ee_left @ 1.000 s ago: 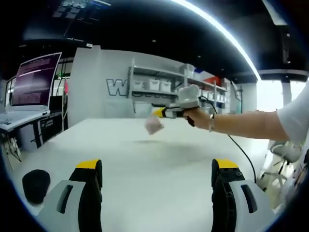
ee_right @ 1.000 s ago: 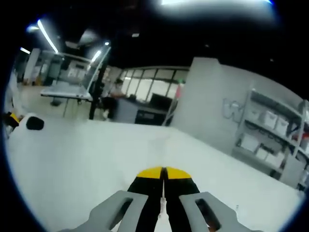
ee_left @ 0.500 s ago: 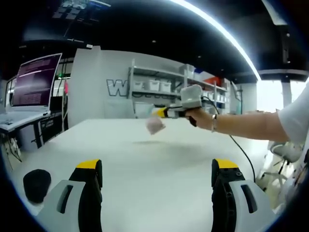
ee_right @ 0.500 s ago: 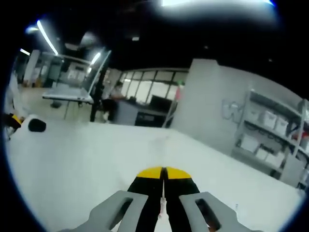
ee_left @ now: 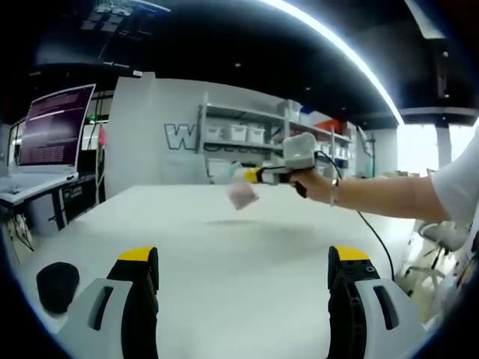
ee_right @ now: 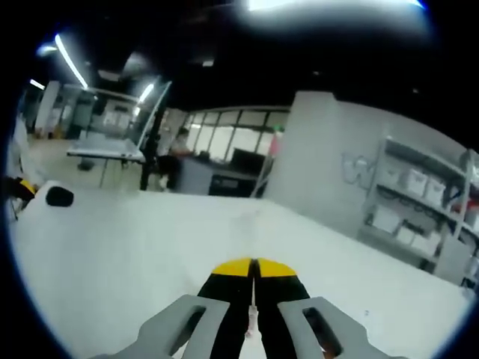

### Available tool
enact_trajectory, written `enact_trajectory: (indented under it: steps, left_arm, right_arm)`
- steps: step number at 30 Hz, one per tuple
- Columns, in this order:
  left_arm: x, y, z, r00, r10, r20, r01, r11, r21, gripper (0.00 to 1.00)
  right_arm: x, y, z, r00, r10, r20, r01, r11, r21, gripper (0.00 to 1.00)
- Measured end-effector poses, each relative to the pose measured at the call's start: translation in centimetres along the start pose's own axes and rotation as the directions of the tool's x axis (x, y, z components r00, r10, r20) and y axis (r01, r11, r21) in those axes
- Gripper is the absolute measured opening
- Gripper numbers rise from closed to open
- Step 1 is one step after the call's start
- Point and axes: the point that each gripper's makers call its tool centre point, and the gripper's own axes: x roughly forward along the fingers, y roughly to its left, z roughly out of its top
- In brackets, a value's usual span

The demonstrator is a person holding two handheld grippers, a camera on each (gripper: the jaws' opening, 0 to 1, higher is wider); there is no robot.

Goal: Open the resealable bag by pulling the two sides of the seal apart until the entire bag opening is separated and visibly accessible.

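Observation:
A small pale resealable bag (ee_left: 241, 197) hangs in the air above the white table (ee_left: 247, 262), pinched at its top by my right gripper (ee_left: 245, 176), which a person's hand (ee_left: 314, 185) holds out from the right. In the right gripper view my right gripper (ee_right: 253, 268) has its yellow-tipped jaws pressed together, with a thin pale edge of the bag (ee_right: 253, 318) between them. My left gripper (ee_left: 243, 258) stands open low over the table, its jaws wide apart with nothing between them, well short of the bag.
A black round object (ee_left: 56, 286) lies on the table near my left jaw and shows far left as the black round object (ee_right: 58, 197). A monitor (ee_left: 56, 123) stands on a desk at the left. Shelves with white bins (ee_left: 239, 133) line the back wall.
The right gripper with the bag has drifted slightly to the right in the left gripper view. My left gripper has stayed open and still.

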Motion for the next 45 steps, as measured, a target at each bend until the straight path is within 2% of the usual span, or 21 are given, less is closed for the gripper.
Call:
enact_trajectory:
  steps: [21, 45]
  left_arm:
    - [-0.1, -0.2, 0.1, 1.000, -0.003, 0.003, 0.003, 1.000, 0.001, 0.92]
    - [-0.2, -0.7, 0.4, 1.000, -0.009, 0.009, 0.009, 1.000, 0.002, 0.92]
  right_arm:
    - [-1.5, 0.6, 0.6, 0.999, 0.010, 0.031, -0.010, 1.000, 0.000, 0.00]
    - [-3.0, 1.2, -0.1, 0.999, 0.014, 0.036, -0.014, 1.000, 0.009, 0.00]
